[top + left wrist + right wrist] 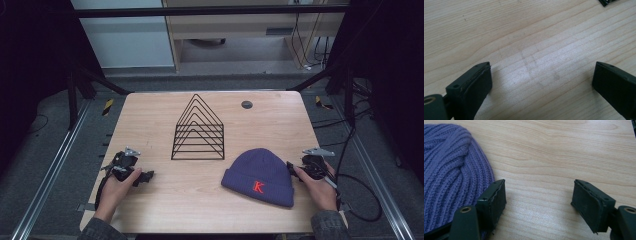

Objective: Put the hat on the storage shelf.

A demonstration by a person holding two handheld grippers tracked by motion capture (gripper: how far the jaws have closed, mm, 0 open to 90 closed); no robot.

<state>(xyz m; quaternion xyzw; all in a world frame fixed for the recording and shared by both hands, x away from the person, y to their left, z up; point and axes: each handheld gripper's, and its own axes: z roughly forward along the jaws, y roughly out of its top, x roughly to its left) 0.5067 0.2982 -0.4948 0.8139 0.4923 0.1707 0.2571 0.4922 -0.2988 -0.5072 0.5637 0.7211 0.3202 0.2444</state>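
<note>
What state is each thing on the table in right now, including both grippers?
Left gripper: open, jaws wide apart over bare wood, holding nothing.
Right gripper: open, empty, beside the beanie's edge.
Purple beanie: lying flat on the table, cuff folded up, red K facing up.
Black wire rack: standing upright, empty.
Table: a round dark grommet near the far edge.

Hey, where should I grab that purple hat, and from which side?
Pinch the folded cuff of the hat at its right end, coming in from the right with the right tool, which is open beside it. The hat lies flat, and the doubled cuff gives the thickest edge to clamp.
</note>
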